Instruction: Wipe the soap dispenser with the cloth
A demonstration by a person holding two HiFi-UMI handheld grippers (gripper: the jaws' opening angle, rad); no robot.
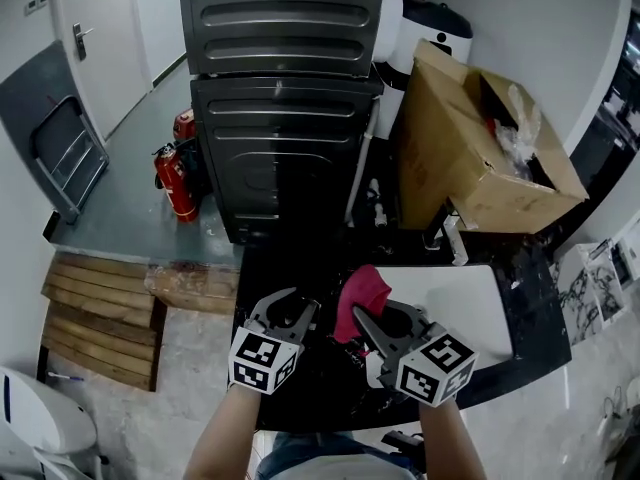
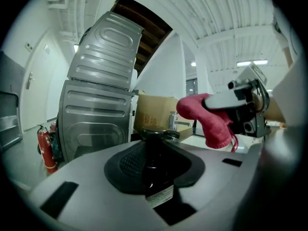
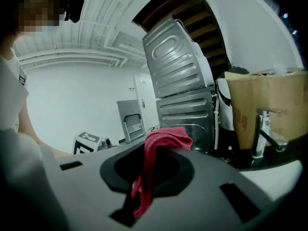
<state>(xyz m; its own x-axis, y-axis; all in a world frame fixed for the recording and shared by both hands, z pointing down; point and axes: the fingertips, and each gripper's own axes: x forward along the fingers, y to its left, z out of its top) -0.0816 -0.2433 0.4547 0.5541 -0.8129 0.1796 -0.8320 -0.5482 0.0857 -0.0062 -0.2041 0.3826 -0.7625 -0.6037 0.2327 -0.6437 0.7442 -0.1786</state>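
The left gripper (image 1: 292,311) clamps the dark dispenser (image 2: 155,160); a hard sideways rub could twist the slick bottle loose. At its 2 o'clock, not yet touching, the right gripper (image 1: 385,326) pinches the red cloth (image 1: 356,298), whose loose fold might pull free mid-wipe.

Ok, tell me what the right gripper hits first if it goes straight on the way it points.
Past the cloth it holds, the right gripper points at the lower grey machine of the stack; that looks first in line, though depth is unclear.
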